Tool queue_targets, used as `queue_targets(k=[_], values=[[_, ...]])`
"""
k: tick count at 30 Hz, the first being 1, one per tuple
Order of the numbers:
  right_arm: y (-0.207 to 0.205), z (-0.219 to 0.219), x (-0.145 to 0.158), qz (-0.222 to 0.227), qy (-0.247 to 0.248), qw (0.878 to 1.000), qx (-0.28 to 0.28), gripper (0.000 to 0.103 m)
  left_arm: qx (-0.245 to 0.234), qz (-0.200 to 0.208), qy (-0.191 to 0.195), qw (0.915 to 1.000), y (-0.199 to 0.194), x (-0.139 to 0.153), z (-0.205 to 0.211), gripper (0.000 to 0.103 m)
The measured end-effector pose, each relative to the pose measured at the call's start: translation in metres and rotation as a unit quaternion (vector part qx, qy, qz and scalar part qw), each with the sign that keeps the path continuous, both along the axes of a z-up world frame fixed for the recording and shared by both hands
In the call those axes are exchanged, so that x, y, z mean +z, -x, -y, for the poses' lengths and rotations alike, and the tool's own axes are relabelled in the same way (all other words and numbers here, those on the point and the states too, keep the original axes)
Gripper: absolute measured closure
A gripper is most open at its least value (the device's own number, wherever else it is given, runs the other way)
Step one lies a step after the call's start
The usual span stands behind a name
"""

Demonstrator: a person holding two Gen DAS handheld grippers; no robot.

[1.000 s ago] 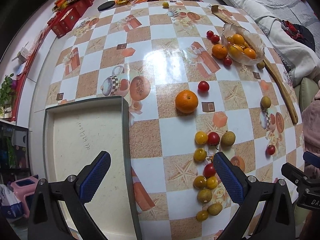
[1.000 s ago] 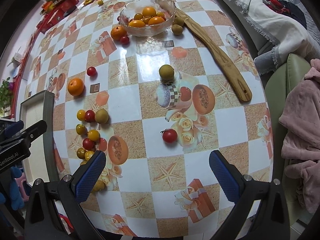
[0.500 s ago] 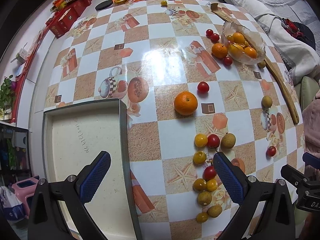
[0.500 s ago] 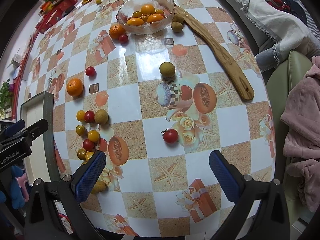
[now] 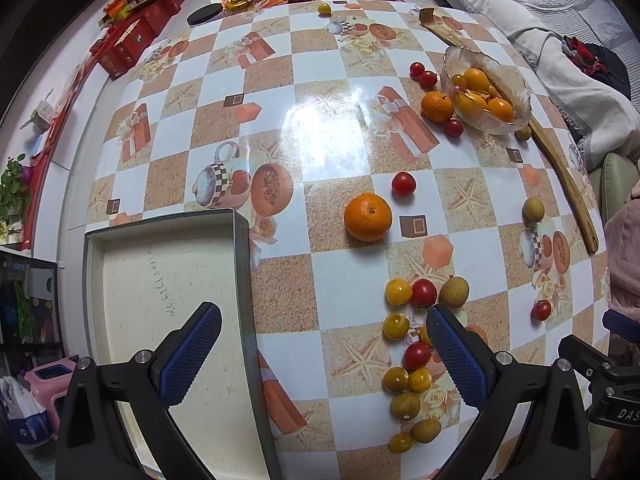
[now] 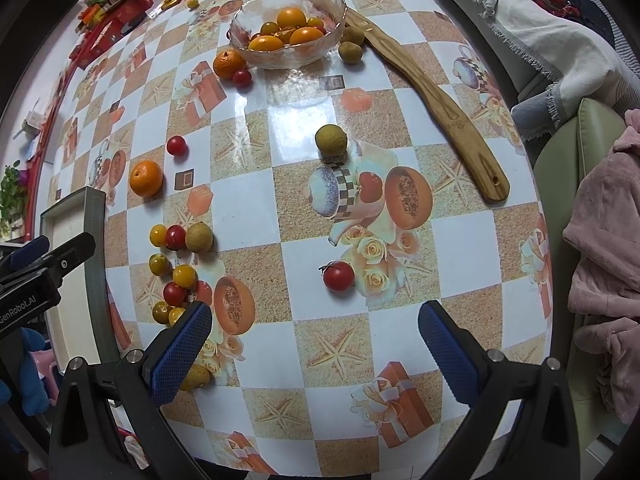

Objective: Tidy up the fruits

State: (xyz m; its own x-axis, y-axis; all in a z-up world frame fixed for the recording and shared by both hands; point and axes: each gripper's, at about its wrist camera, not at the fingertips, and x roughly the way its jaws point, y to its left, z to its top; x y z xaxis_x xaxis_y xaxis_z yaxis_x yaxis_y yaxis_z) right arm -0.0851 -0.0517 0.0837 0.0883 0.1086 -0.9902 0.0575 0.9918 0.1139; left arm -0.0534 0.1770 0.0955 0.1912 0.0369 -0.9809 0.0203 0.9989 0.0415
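A glass bowl (image 5: 514, 92) (image 6: 240, 38) of oranges and yellow fruit stands at the table's far side. An orange (image 5: 367, 217) (image 6: 146, 178) lies mid-table beside a cherry tomato (image 5: 403, 183). A cluster of yellow tomatoes, red tomatoes and longans (image 5: 408, 344) (image 6: 176, 264) lies near the front. A lone red tomato (image 6: 338, 275) and a longan (image 6: 331, 140) lie apart. My left gripper (image 5: 320, 352) is open and empty, over the box edge. My right gripper (image 6: 316, 352) is open and empty, above the table's front.
An empty shallow box (image 5: 96, 280) (image 6: 96, 216) sits at the front left. A long wooden spatula (image 5: 564, 184) (image 6: 440, 108) lies at the right. Another orange (image 5: 437, 106) and tomatoes lie by the bowl. Snack packets and red boxes (image 5: 132, 40) line the far edge. Cloth (image 6: 608, 240) is at the right.
Both grippers have drifted slightly; the table contents sit a little lower in the views. Nothing was taken hold of or moved.
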Motion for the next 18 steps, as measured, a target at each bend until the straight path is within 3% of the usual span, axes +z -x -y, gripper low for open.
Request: queue_targets(k=[18], values=[[0.009, 0.014, -0.026, -0.020, -0.005, 1.000, -0.016, 0.000, -0.004, -0.002, -0.007, 1.0000, -0.012, -0.020, 0.003, 0.000]])
